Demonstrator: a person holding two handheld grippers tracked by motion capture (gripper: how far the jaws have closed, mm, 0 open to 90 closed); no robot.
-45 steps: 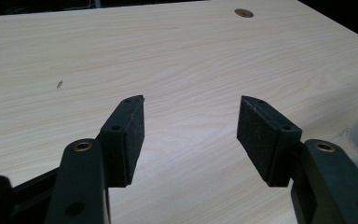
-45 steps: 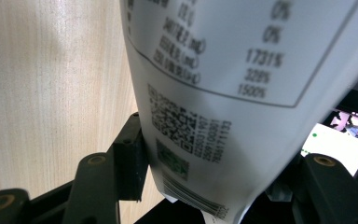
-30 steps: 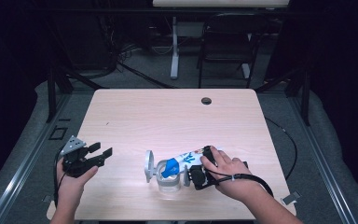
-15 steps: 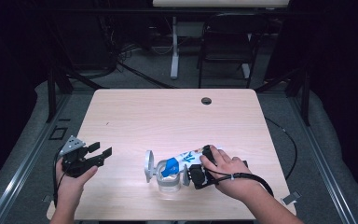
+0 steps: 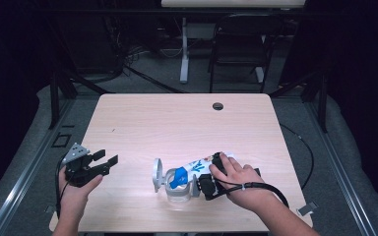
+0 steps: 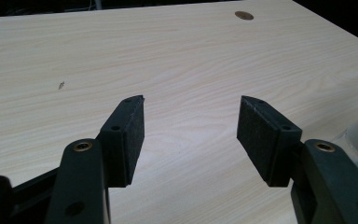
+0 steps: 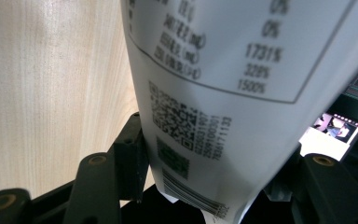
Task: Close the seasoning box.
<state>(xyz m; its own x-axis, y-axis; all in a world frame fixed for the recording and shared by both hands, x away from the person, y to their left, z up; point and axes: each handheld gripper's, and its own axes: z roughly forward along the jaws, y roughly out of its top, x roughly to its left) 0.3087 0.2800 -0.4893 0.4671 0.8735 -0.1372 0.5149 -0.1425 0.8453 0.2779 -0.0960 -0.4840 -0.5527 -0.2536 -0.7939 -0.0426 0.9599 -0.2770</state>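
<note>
Right gripper (image 5: pixel 203 183) clamped around a white pouch (image 5: pixel 197 168) with blue print, jaws standing fairly wide because the packet is bulky, pads pressed against both of its sides. Seen along that gripper's own jaws, pouch (image 7: pixel 223 88) sitting right between them, back label up close with a QR code, a barcode and some blurry percentage figures, too soft to read properly. From the high view, pouch tilted over with its blue end poking into a clear jar (image 5: pixel 177 184) that stands on the wooden table (image 5: pixel 177 123), near the front edge and a bit right of centre. Round lid (image 5: pixel 156 174) propped up on edge at the jar's left side, touching or hinged, hard to say which. Right hand (image 5: pixel 238 179) wrapped over the gripper body, cable looping off to the right. Left gripper (image 5: pixel 106 163) well apart from all that, over by the table's front left corner, held just above the wood with nothing in it, jaws spread wide. Same thing from its own camera: left gripper (image 6: pixel 191 135) with bare tabletop between the two black pads, a sliver of the jar at the far right edge. Small dark hole (image 5: pixel 218 106) in the table near the back edge.
</note>
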